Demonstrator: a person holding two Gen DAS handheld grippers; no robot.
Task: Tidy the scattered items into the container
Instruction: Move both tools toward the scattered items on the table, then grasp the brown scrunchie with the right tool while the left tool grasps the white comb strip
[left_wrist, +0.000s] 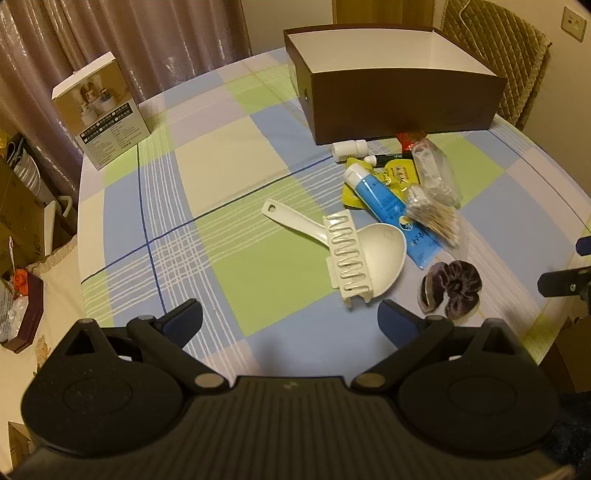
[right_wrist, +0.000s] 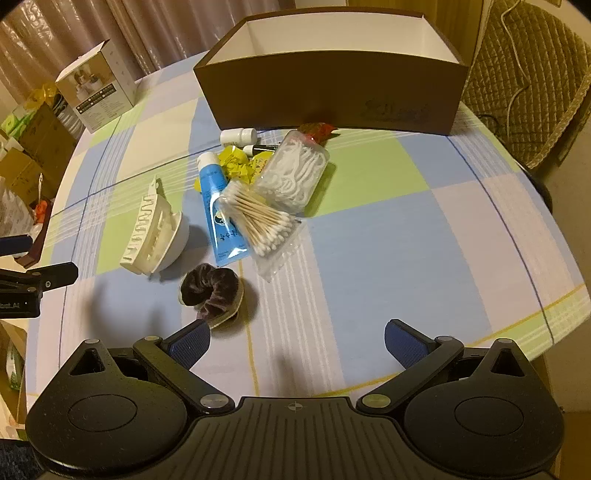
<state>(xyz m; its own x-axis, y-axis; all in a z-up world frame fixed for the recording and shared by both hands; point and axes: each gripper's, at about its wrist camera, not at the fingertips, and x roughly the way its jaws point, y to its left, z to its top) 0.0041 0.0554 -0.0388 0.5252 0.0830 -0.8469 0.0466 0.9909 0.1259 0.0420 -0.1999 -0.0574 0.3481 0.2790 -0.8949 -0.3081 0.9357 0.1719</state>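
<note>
Clutter sits heaped at 6 o'clock of the brown, white-lined cardboard box (right_wrist: 332, 92), dark velvet scrunchie (right_wrist: 210, 290) nearest, so left gripper (left_wrist: 290, 319) and right gripper (right_wrist: 297, 341) both hover spread, empty.

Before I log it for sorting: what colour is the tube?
Blue with a white cap, clearest in the left wrist view: tube.
</note>
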